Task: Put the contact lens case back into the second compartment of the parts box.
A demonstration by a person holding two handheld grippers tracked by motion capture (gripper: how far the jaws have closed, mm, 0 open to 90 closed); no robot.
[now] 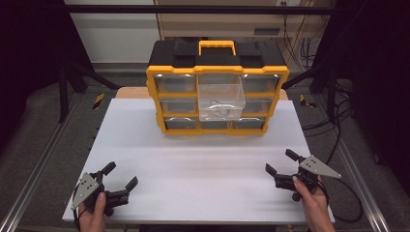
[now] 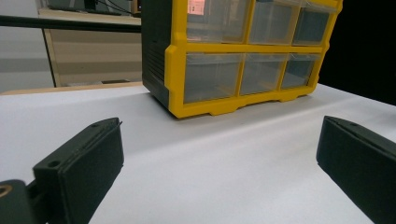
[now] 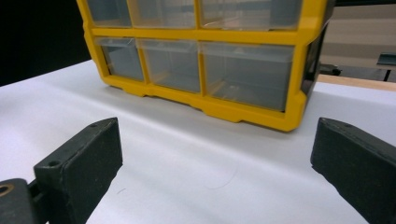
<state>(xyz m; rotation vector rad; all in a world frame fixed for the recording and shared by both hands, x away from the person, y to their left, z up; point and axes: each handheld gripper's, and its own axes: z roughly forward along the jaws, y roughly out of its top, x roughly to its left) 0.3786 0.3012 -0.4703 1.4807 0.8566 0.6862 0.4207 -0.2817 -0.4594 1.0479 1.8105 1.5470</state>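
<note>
1. Nearest me, my left gripper [image 1: 119, 177] sits low over the table's [image 1: 203, 159] near left corner, jaws spread wide, holding nothing.
2. My right gripper [image 1: 279, 163] hangs over the near right corner, equally wide and empty.
3. Well beyond both, the yellow drawer cabinet [image 1: 217, 92] stands at the table's far edge.
4. Its clear middle drawer [image 1: 221, 101] sticks out, with something small inside that I cannot identify.
</note>
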